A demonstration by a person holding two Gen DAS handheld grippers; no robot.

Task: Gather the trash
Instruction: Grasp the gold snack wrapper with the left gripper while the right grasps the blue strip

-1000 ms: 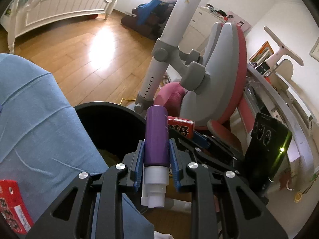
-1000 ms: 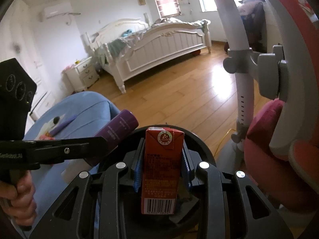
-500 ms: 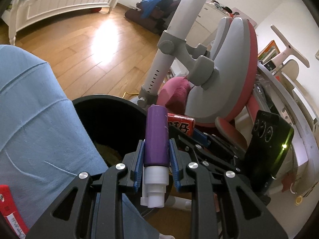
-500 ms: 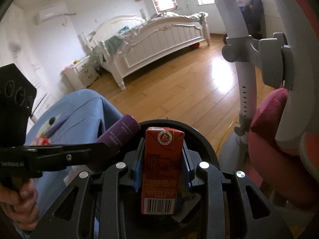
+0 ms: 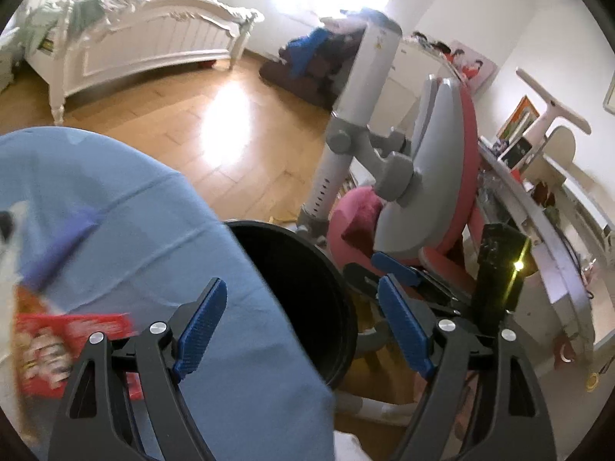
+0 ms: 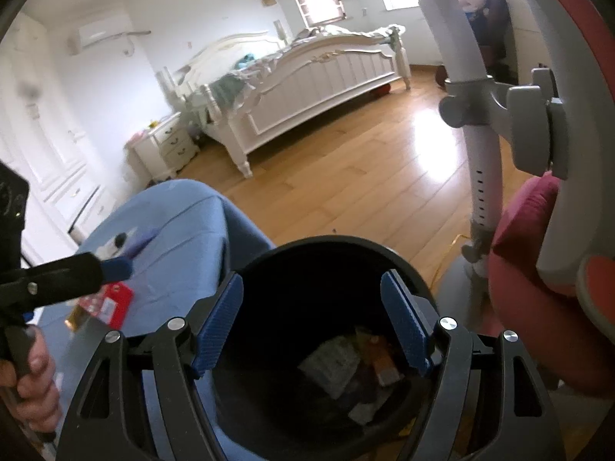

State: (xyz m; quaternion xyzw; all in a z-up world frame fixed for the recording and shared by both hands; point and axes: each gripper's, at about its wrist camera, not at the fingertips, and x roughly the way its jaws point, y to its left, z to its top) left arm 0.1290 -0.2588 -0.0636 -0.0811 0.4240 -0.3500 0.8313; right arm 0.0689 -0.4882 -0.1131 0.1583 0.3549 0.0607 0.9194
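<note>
Now both grippers spread, nothing between pads. Right gripper (image 6: 311, 322) directly above black bin (image 6: 407, 265), wrappers (image 6: 338, 361) at bottom. Left gripper (image 5: 300, 330) over blue cloth (image 5: 127, 230) (red packet (image 5: 69, 345) beside it).

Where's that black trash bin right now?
In the right wrist view the black trash bin sits directly below the open right tongs, on the wooden floor between the blue-covered table and the pink chair.
</note>
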